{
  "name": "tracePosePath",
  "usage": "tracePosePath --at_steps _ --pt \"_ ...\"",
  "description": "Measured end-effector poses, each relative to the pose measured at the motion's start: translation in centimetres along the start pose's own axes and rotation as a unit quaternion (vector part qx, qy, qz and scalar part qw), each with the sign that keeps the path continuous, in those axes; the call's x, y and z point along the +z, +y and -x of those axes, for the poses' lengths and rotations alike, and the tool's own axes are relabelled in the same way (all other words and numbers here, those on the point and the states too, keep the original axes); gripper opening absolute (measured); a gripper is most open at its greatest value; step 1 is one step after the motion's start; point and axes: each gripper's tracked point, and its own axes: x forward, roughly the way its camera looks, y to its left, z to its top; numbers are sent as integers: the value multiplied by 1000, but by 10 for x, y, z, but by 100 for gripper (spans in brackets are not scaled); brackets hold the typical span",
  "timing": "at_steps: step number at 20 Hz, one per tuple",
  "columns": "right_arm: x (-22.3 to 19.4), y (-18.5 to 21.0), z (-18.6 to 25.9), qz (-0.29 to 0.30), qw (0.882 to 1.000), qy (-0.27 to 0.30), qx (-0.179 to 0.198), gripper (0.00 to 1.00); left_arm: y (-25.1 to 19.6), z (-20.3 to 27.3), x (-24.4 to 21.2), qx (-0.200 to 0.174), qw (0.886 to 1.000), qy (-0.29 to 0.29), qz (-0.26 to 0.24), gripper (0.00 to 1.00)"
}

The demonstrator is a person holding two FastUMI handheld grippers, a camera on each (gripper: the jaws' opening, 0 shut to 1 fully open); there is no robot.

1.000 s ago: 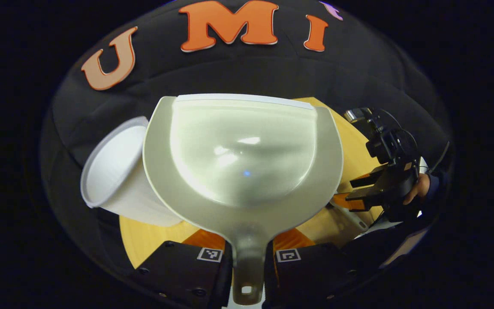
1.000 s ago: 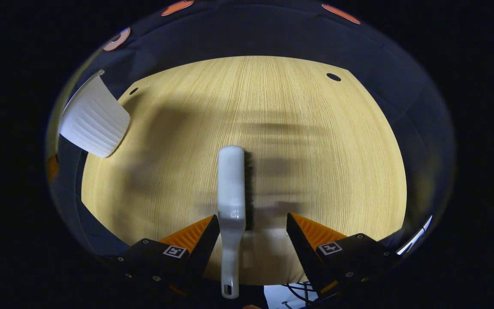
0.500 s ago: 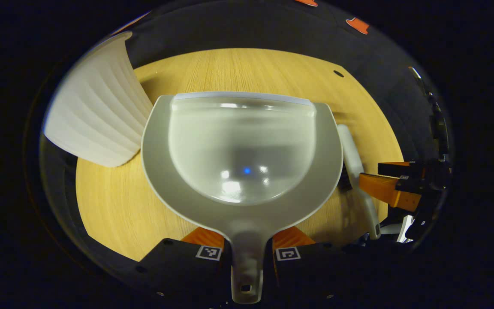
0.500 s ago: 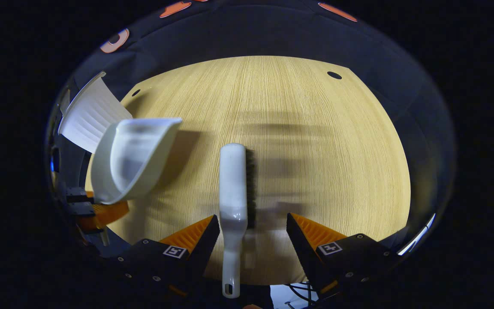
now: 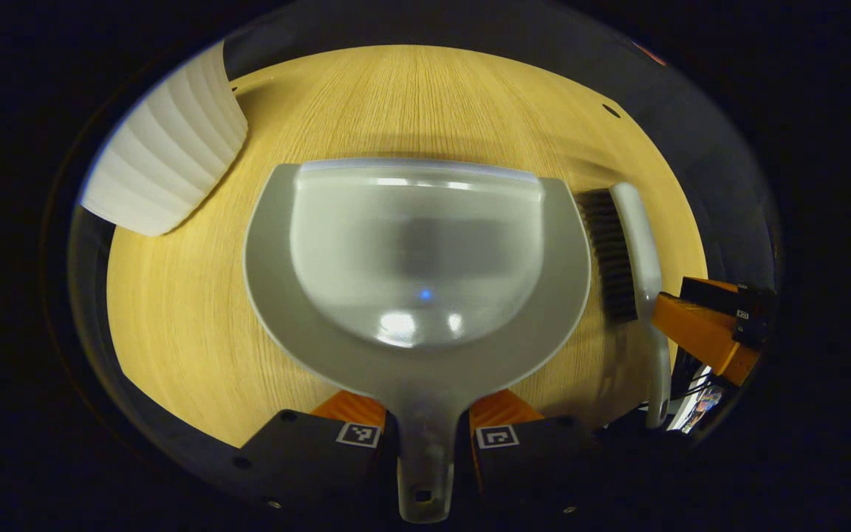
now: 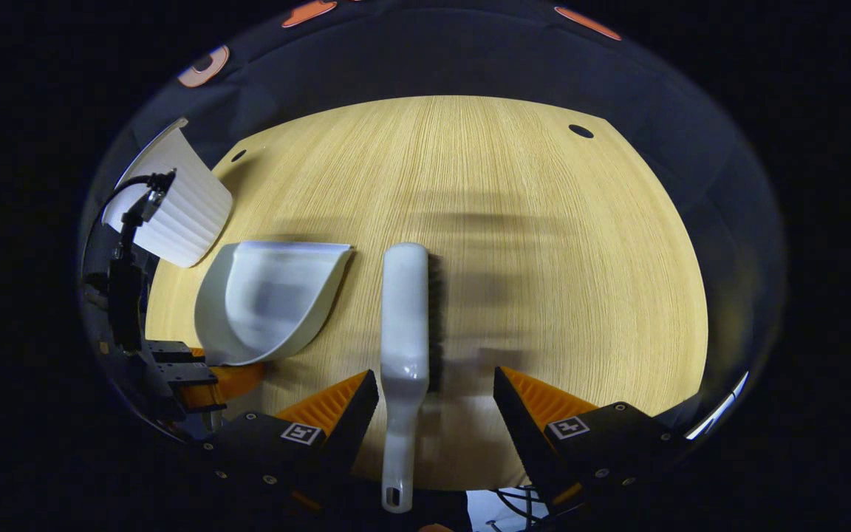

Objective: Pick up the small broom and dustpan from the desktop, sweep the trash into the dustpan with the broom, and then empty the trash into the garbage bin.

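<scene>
The left gripper point(image 5: 425, 436) is squeezed tight on the handle of the dustpan point(image 5: 418, 258). A moment ago the dustpan was tipped up by the bin point(image 5: 163, 159). Now it has come back down, flat over the middle of the desk point(image 5: 189, 332). The pan looks empty, so the trash is probably already in the bin, which stands at the far left corner.

The right gripper point(image 6: 436, 406) is wide open. The broom point(image 6: 403, 347) lies between its fingers, touching the left one only, just beside the dustpan. Putting both tools down looks like the only job left.
</scene>
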Motion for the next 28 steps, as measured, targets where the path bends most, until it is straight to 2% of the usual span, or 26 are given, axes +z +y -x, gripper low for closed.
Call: tracePosePath --at_steps 3,6,9,10,11,12,14,15,19,21,24,26,28 --pt "-3 0 0 2 1000 2 -1 95 0 0 0 12 1000 2 -17 34" --pt "1 -1 3 -6 1000 -5 1 95 -8 8 -1 -7 1000 -2 -27 37" --pt "2 -4 7 -13 1000 -9 -2 95 -8 21 4 0 999 -17 -47 58" --pt "4 -6 9 -16 1000 -12 -2 95 -9 27 4 1 998 -23 -50 56" --pt "4 -7 12 -18 1000 -14 -1 95 -10 34 4 2 998 -28 -51 63" --pt "6 -8 15 -20 1000 -19 -2 95 -9 40 7 6 998 -33 -53 65" --pt "13 -14 26 -30 999 -40 -12 95 6 55 11 43 997 -42 -54 71" --pt "23 -16 31 -35 998 -57 -15 95 9 59 16 45 996 -56 -51 85" --pt "58 -25 61 -27 991 -128 -41 95 3 100 35 56 990 -116 -57 88" --pt "77 -28 82 -14 983 -176 -53 95 4 126 59 63 981 -172 -68 91" --pt "110 -26 112 -2 966 -252 -62 95 -1 170 103 69 958 -272 -68 93" --pt "130 -25 134 -2 951 -303 -66 95 -5 203 134 62 937 -340 -58 93" --pt "153 -28 164 3 929 -363 -77 95 -7 239 163 62 910 -406 -51 93"
